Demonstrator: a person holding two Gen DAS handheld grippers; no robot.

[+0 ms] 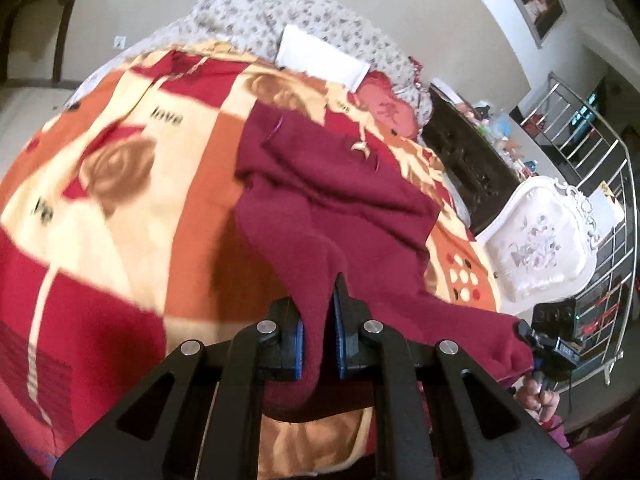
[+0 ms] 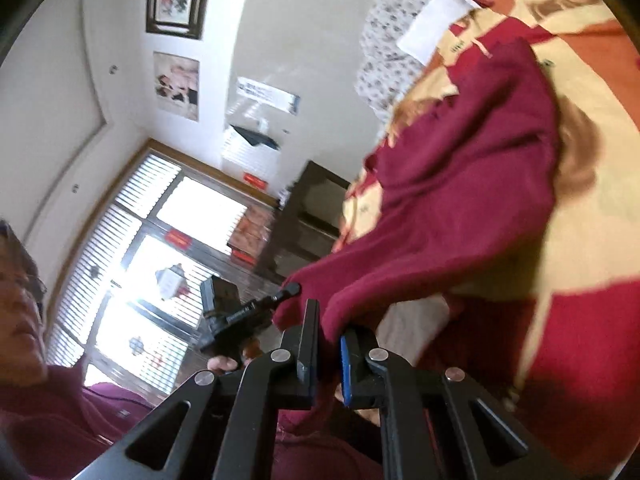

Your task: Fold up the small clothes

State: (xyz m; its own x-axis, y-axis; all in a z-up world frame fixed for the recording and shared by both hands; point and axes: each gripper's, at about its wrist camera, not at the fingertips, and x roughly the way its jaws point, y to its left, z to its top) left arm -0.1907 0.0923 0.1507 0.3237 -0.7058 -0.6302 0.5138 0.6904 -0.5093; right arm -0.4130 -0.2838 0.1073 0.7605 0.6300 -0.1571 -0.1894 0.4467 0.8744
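Note:
A dark red fleece garment (image 1: 340, 192) lies partly on a patterned blanket (image 1: 120, 168) and is lifted at its near edge. My left gripper (image 1: 320, 320) is shut on one corner of the garment, cloth pinched between its blue pads. In the left wrist view the right gripper (image 1: 528, 336) holds the other corner at the right. In the right wrist view my right gripper (image 2: 330, 344) is shut on the garment (image 2: 460, 184), which stretches up and away over the blanket (image 2: 592, 216). The left gripper (image 2: 290, 290) grips the far corner there.
A white pillow (image 1: 320, 60) and a floral quilt (image 1: 260, 12) lie at the bed's far end. A dark cabinet (image 1: 468, 160), a white chair (image 1: 540, 240) and a metal rail (image 1: 600, 184) stand to the right. The person's face (image 2: 20, 312) is at the left.

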